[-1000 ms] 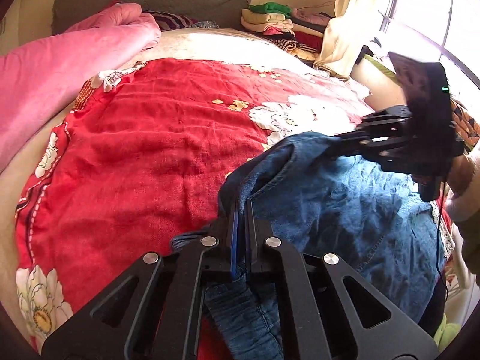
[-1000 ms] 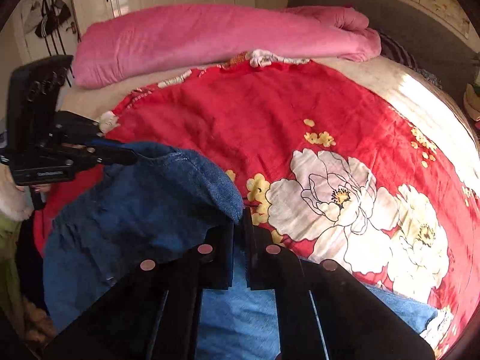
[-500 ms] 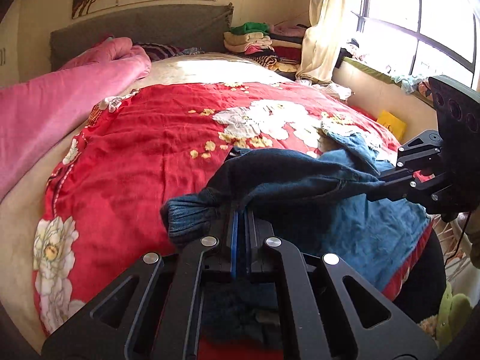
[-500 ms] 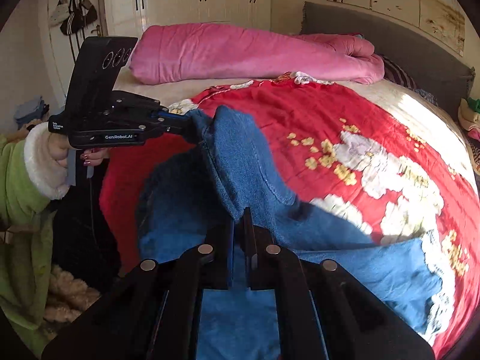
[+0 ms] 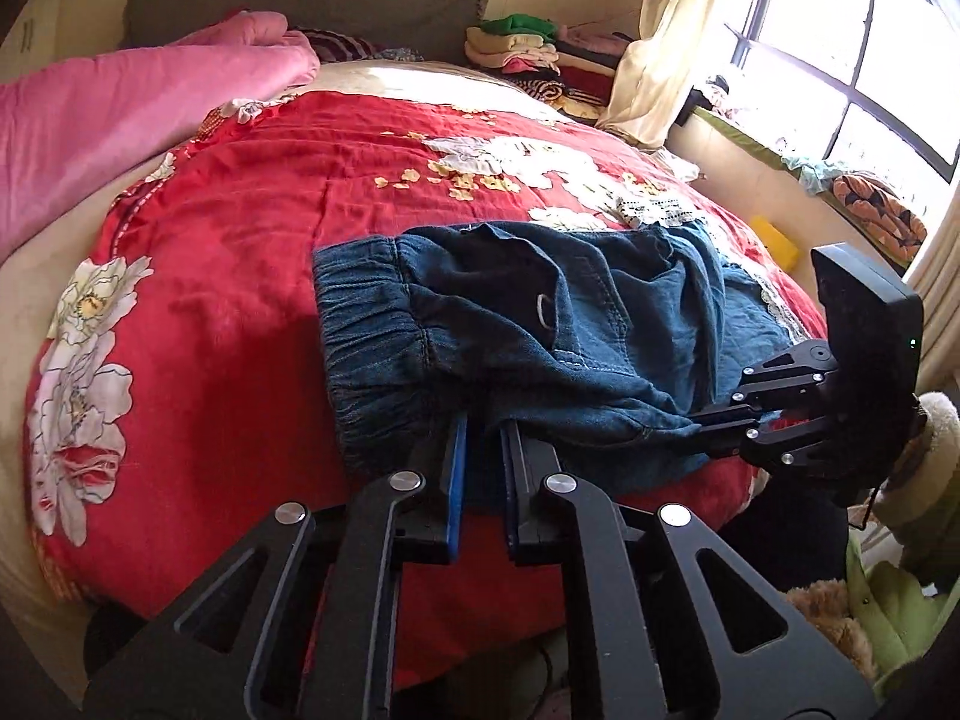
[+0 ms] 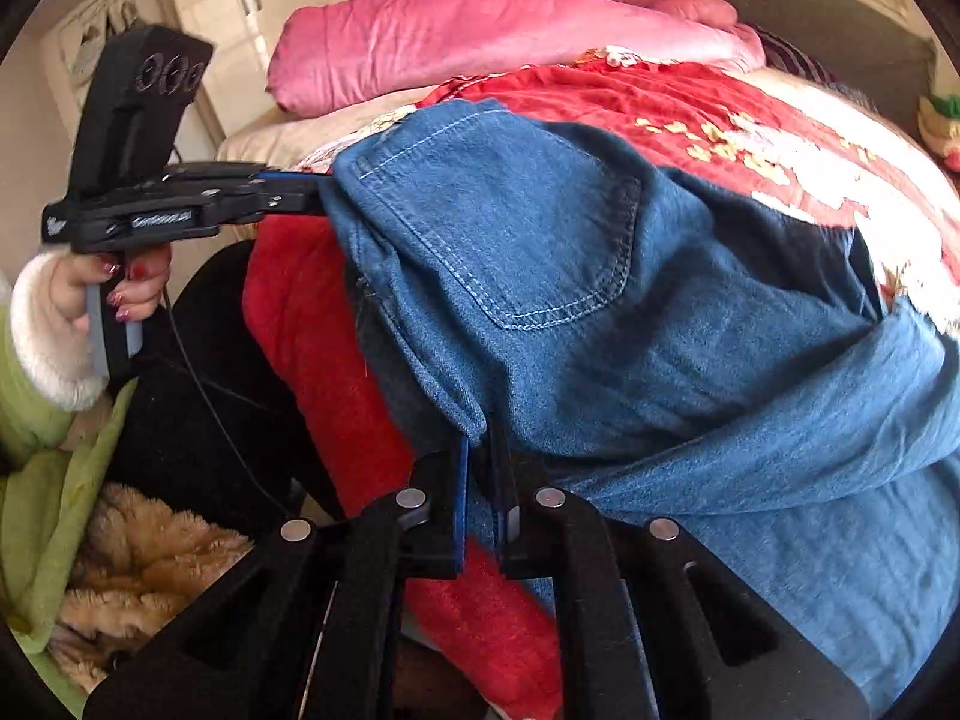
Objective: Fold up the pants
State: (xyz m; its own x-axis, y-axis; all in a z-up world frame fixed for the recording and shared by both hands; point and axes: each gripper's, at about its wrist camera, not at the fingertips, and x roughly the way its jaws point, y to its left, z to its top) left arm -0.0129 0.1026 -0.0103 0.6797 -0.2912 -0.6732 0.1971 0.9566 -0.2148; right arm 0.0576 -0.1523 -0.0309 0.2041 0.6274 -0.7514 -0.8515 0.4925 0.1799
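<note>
Here, left gripper (image 5: 480,429) is level, fingers pinching the jeans (image 5: 540,336) edge near the waistband. Right gripper (image 6: 483,441) is level too, clamped on the opposite edge. Jeans lie folded over on the red quilt (image 5: 228,228).

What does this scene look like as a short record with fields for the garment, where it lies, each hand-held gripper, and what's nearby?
garment: blue jeans, bunched, elastic waistband toward the left in the left wrist view
surface: red flowered bedspread on a bed
left hand-held gripper: closed on the near edge of the jeans
right hand-held gripper: closed on the jeans near the back pocket
nearby: pink quilt; stack of folded clothes by the window
</note>
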